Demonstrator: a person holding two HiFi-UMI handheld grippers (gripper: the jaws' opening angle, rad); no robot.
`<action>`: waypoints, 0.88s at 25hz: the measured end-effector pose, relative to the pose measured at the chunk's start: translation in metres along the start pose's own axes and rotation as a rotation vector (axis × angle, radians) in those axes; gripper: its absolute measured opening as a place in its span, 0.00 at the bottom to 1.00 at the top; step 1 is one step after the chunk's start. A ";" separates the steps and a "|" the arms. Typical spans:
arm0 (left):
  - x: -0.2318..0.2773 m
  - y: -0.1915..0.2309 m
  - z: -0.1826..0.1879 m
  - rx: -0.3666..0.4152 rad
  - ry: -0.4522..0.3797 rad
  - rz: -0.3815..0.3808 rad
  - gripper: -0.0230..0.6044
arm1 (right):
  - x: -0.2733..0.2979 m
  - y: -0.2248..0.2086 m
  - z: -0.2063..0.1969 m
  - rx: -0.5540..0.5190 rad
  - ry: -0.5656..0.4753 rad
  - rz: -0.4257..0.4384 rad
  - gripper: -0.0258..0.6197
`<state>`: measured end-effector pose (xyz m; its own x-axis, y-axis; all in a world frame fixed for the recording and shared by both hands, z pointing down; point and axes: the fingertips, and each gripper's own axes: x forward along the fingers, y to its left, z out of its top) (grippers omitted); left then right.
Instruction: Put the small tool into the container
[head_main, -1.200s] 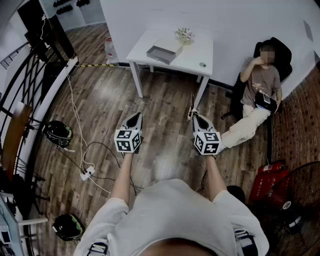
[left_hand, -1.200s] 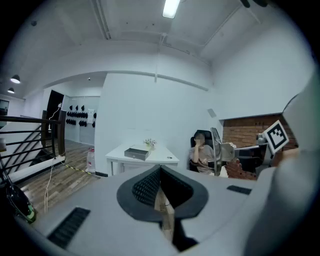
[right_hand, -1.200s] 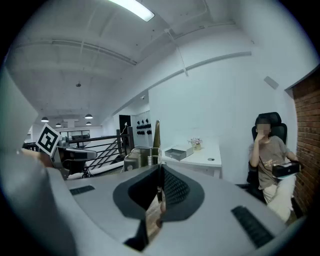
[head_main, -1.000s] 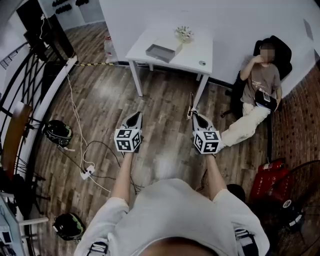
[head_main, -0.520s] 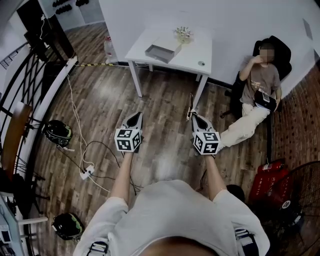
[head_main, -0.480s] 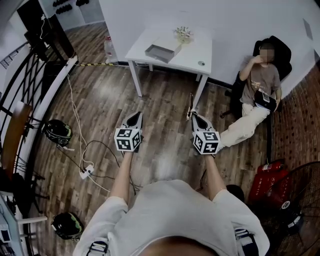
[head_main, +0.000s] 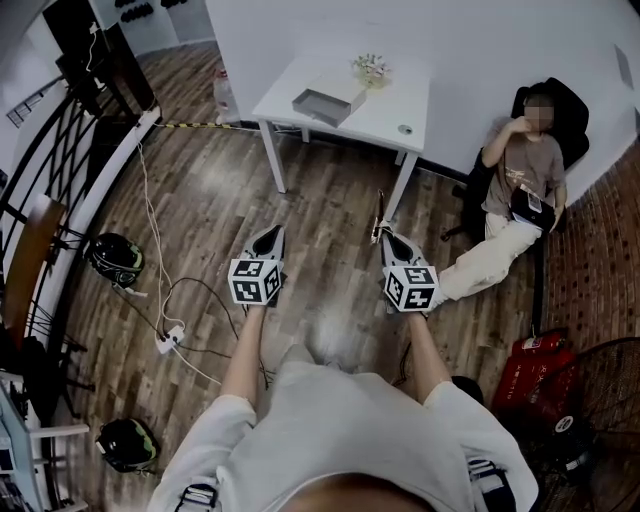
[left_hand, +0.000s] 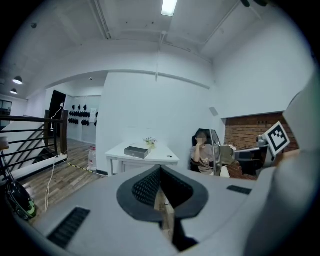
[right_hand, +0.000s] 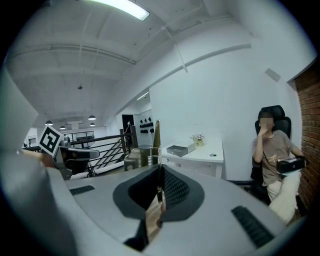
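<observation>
**Metal tool clamped in our right gripper, grey tray well apart on the table**

Nearest us, our two forearms reach out from a white shirt and hold both grippers side by side above the brown wood-plank floor. Each gripper is topped by its black-and-white marker cube. Our right gripper has its jaws pressed together on the small tool, a slim piece of olive and silver metal that stands upright out of the jaw tips. Our left gripper has its jaws closed on each other with nothing between them.

On the floor to our left lie two dark round helmets, one near the black metal railing and the other closer to our feet. A white power strip lies between them, its pale cable trailing toward the wall. To our right stand a red object and a black wire fan.

Farther on, the white rectangular table stands against the white wall. The container, a shallow grey rectangular tray, rests on the tabletop near its left edge, well apart from the tool. Behind it sits a small pot of pale flowers, and a small round object lies near the table's front right corner. Just beside the table, a person sits in a black chair by the red-brick wall.
</observation>
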<state>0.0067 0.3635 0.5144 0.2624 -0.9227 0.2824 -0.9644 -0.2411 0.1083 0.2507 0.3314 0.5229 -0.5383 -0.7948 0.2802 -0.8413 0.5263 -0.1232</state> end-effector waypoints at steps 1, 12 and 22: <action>0.001 0.000 -0.001 -0.002 0.001 0.003 0.05 | 0.001 0.000 -0.001 -0.002 0.003 0.003 0.04; 0.011 0.004 -0.004 -0.005 0.011 0.013 0.05 | 0.016 -0.003 0.001 -0.034 0.010 0.014 0.04; 0.029 0.028 -0.002 -0.007 0.004 0.022 0.05 | 0.044 -0.001 0.000 -0.038 0.016 0.022 0.04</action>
<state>-0.0124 0.3312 0.5275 0.2408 -0.9266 0.2887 -0.9698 -0.2182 0.1086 0.2276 0.2961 0.5352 -0.5559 -0.7779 0.2929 -0.8264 0.5552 -0.0939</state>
